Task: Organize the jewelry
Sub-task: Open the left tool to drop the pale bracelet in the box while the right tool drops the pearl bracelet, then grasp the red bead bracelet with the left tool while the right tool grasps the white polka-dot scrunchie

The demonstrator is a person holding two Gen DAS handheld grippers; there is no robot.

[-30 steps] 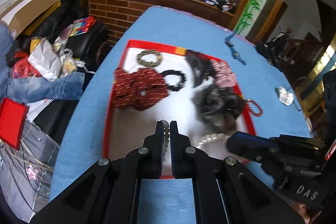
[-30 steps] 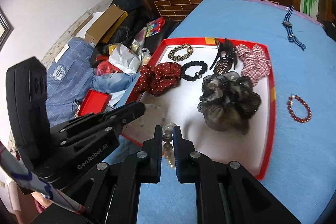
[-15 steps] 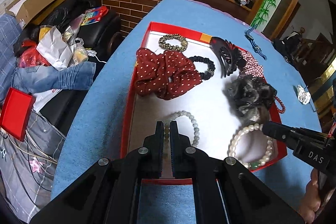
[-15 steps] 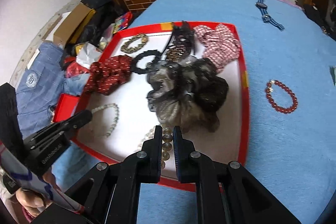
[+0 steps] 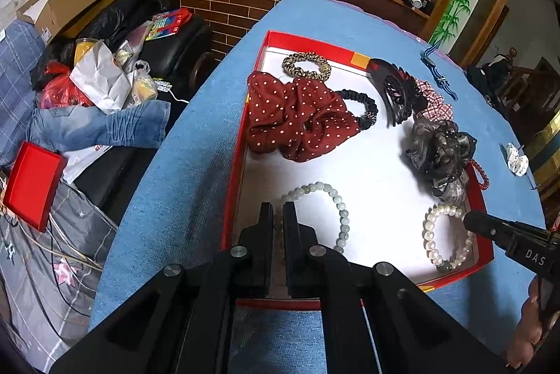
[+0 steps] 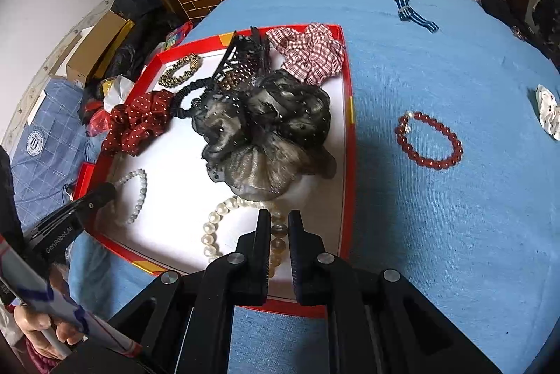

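Blue woven cloth is covering the bench (image 6: 455,234). Round pale green beads (image 5: 341,209) are being pinched by the left gripper (image 5: 278,216) inside the red tray (image 5: 232,178). Glossy white pearls (image 6: 210,227) are being clamped by the right gripper (image 6: 279,227).

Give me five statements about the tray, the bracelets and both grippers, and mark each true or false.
1. The left gripper is shut on the pale green bead bracelet. True.
2. The red bead bracelet lies inside the red tray. False: it lies on the blue tablecloth, right of the tray.
3. The right gripper is shut on the white pearl bracelet. True.
4. The dark grey scrunchie sits outside the tray. False: it is in the tray.
5. The striped watch is on the cloth, beyond the tray. True.
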